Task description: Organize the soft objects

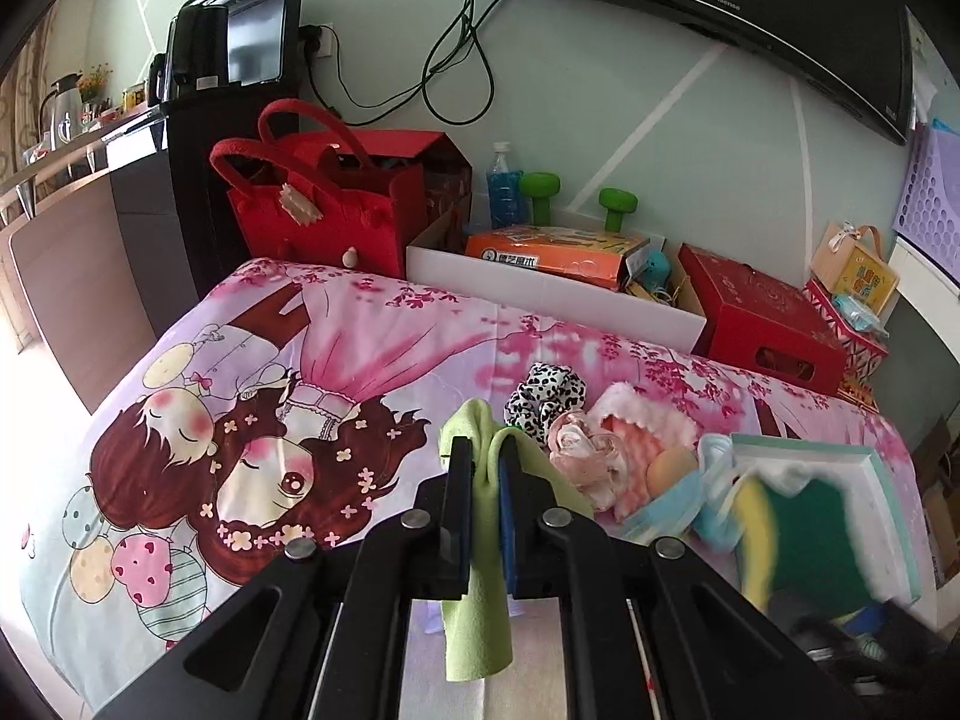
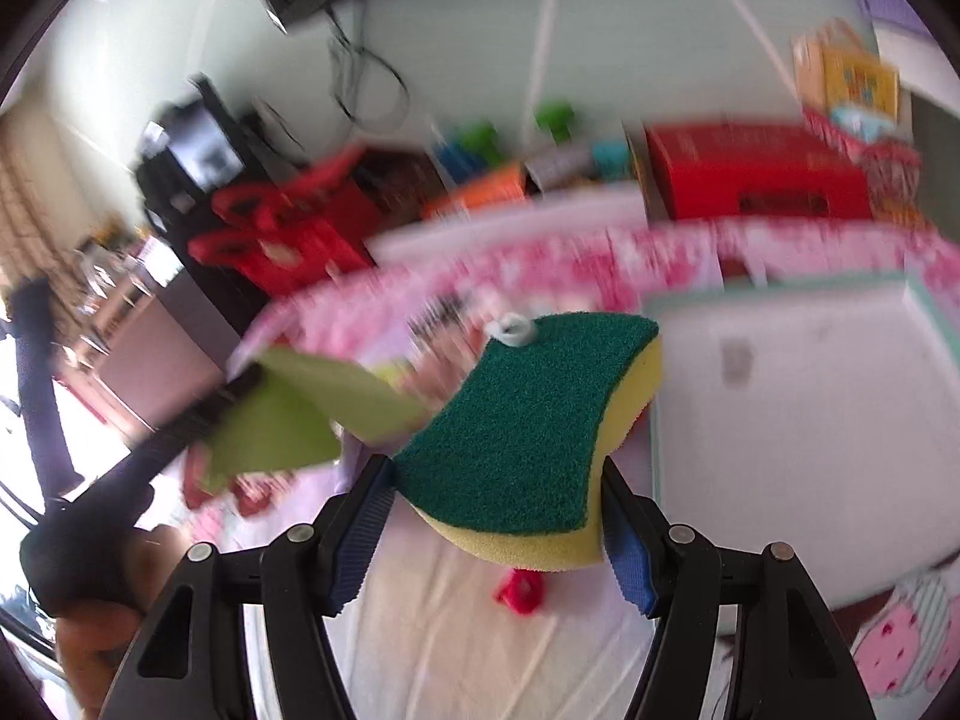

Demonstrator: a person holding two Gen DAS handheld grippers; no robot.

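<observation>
My left gripper [image 1: 485, 450] is shut on a light green cloth [image 1: 480, 630], which hangs down between its jaws above the cartoon bedspread [image 1: 240, 420]. The right wrist view shows the same green cloth [image 2: 282, 420] at the left, blurred. My right gripper [image 2: 498, 480] is shut on a yellow sponge with a green scouring face [image 2: 528, 426], held across its width. That sponge [image 1: 798, 540] hangs over a white tray with a mint rim [image 1: 870, 462] at the right. Beside the tray lie a leopard scrunchie [image 1: 543, 393], a pink fabric flower [image 1: 582, 450] and a fluffy pink-white piece [image 1: 636, 414].
Behind the bed stand a red felt bag [image 1: 318, 210], a white box [image 1: 540, 288] with an orange package, green dumbbells [image 1: 540, 192] and a red carton [image 1: 762, 324]. A monitor [image 1: 690, 0] hangs on the wall. A small red object [image 2: 519, 591] lies on the sheet under my right gripper.
</observation>
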